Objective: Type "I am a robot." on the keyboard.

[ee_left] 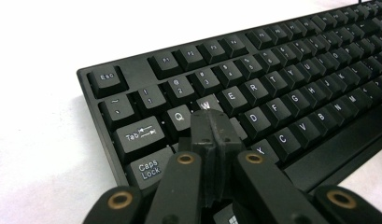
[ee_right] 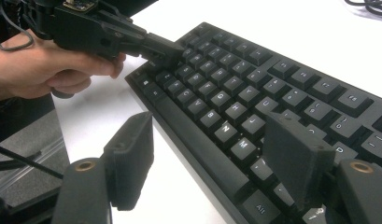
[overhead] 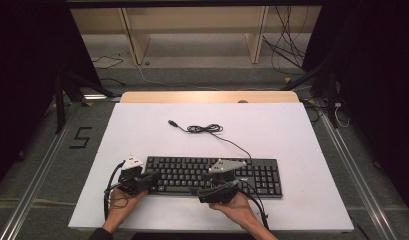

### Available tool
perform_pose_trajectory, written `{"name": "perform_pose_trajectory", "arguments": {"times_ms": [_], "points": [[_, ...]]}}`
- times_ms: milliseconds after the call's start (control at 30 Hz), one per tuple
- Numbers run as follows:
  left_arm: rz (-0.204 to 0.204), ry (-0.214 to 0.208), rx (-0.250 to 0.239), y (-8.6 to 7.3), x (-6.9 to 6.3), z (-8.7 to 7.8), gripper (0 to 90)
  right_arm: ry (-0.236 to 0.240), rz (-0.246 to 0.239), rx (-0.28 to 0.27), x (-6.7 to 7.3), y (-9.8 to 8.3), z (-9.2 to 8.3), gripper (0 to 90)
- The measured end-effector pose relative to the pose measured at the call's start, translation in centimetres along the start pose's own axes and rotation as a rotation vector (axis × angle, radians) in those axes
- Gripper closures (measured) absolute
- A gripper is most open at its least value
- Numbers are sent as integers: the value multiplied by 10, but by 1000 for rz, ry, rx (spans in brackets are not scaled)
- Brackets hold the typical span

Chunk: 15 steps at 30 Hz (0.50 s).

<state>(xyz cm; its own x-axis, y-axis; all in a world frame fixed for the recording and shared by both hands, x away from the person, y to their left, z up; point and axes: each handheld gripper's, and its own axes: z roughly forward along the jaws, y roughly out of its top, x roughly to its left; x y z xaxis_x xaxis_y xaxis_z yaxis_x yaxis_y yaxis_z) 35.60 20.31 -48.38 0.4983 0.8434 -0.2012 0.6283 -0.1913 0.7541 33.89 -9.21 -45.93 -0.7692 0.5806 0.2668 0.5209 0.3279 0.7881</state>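
A black keyboard [overhead: 212, 175] lies on the white table [overhead: 142, 135], and its cable runs back to a loose coil [overhead: 204, 129] and a USB plug [overhead: 172, 122]. My left gripper [overhead: 153, 176] is at the keyboard's left end. In the left gripper view its jaws are shut together with nothing between them, and the tips [ee_left: 212, 125] sit over the keys just below W [ee_left: 205, 105]. My right gripper [overhead: 204, 191] is at the keyboard's front edge, open [ee_right: 212, 158]. One finger [ee_right: 132, 158] hangs over the table and the other over the keys near M [ee_right: 243, 143]. The right gripper view also shows the left gripper [ee_right: 172, 53].
The table's wooden far edge [overhead: 209, 96] borders a floor with loose cables [overhead: 287, 45] and a wooden frame [overhead: 137, 40]. Metal rails [overhead: 37, 175] run along both sides of the table. A hand [ee_right: 44, 70] holds the left gripper beside the keyboard's left end.
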Motion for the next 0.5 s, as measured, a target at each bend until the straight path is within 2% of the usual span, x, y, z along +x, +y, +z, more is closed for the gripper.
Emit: {"name": "perform_pose_trajectory", "arguments": {"times_ms": [167, 300, 500], "points": [[-22, -7, -34, 2, 1, -7, 854, -1, -1, -9, -1, 0, -1, 348], [-36, -31, -70, 2, 0, -12, 784, -1, -2, -14, -1, 1, -1, 348], [-64, -45, -89, 1, -1, -20, 637, 1, -6, -9, -1, 0, 0, 354]]}}
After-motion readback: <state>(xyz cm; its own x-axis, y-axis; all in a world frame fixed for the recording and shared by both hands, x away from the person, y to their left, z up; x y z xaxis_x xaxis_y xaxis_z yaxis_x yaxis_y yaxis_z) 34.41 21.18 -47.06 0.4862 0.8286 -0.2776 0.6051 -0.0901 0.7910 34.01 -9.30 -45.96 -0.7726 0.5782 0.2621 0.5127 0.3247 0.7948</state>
